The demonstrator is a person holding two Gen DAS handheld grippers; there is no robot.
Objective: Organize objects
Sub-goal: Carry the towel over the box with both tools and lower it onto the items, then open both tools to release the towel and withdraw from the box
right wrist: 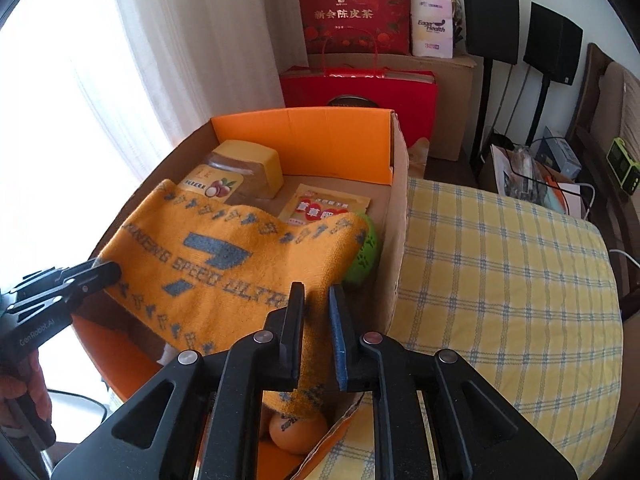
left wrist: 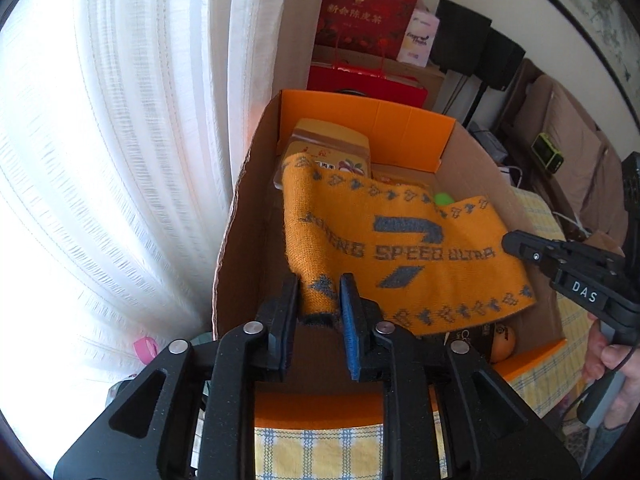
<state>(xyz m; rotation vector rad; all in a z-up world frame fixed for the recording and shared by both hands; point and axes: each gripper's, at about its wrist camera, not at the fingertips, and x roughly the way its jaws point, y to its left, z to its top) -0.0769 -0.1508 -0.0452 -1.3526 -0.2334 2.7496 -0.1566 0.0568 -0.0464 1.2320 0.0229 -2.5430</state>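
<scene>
Towel (left wrist: 400, 248) stretched lengthwise btwn both claws over box (right wrist: 396, 184): left claw (left wrist: 320, 296) & right claw (right wrist: 316, 304) each pinching a near corner.

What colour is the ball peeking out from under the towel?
Bright green ball, seen best in the right wrist view, beside the orange towel.

Box (right wrist: 396, 216) sits on surface (right wrist: 500, 264) beside curtain (left wrist: 120, 160), towel (right wrist: 224, 276) spread over its contents: jar (right wrist: 244, 176) at back, packet (right wrist: 324, 204) right of it, ball (right wrist: 364, 256) under towel edge, bags (right wrist: 356, 8) behind box.
</scene>
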